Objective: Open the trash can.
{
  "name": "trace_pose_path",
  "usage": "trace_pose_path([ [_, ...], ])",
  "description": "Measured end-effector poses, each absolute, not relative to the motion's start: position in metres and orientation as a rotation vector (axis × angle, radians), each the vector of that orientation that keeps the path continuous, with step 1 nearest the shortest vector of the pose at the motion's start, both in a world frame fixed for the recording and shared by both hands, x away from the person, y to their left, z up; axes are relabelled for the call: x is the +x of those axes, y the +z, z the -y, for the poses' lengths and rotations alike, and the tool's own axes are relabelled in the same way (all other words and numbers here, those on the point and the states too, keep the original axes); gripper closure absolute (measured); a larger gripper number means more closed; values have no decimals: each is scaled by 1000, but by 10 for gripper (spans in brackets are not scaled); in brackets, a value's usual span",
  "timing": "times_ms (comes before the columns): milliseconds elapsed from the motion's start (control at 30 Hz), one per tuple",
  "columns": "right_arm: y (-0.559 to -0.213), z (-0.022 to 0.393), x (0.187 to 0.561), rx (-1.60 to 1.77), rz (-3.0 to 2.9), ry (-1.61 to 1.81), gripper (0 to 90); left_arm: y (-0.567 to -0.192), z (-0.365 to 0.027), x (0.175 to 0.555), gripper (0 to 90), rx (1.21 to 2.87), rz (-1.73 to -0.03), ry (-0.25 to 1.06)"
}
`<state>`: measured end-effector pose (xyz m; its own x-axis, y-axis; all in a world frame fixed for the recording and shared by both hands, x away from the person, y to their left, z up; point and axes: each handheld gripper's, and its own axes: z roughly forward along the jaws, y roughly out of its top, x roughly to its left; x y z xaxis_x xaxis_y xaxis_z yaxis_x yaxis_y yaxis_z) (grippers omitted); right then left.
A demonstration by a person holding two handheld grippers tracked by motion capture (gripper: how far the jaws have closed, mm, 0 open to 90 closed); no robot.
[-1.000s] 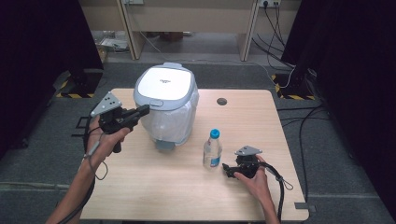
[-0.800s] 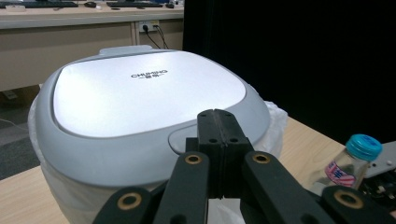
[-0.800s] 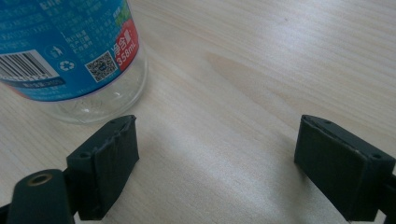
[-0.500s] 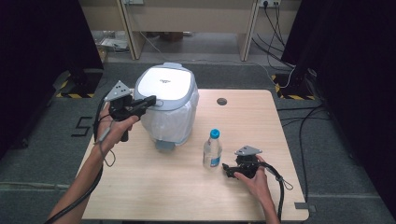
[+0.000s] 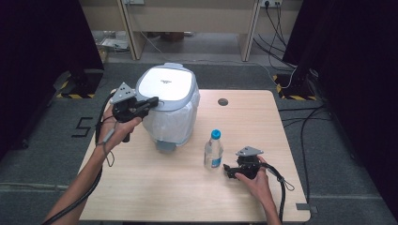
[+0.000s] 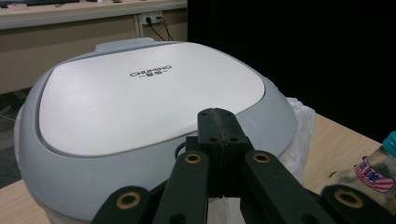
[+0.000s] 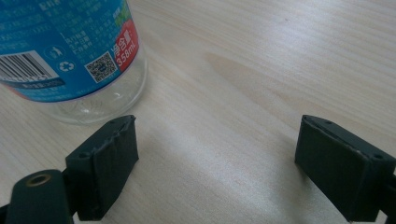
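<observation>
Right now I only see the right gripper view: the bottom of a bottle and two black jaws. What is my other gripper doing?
Observer: The left gripper is shut, with its tips over the front edge of the lid of a grey and white bin.
Child: Does my bottle have a cap on?
Observer: Yes, the bottle stands upright with a blue cap on it.
Child: Where is the bin from my bottle?
Observer: In the high view it stands behind the bottle and to its left, apart from it, with a white bag hanging out under the lid.
</observation>
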<state>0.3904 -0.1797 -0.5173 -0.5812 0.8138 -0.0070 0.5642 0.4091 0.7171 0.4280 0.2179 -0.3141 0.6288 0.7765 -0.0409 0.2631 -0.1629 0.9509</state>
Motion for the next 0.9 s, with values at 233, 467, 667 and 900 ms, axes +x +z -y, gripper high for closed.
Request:
trace_pose_path([
  [233, -518, 179, 391, 1184, -2313, 974, 122, -313, -213, 426, 894, 1763, -836, 633],
  [467, -518, 178, 391, 1189, -2308, 974, 118, -317, -214, 424, 894, 1752, -805, 654],
  [667, -518, 177, 391, 1192, -2306, 972, 116, -314, -215, 423, 894, 1796, -798, 641],
  [900, -518, 178, 391, 1191, -2309, 973, 115, -306, -217, 424, 842, 1851, -813, 619],
])
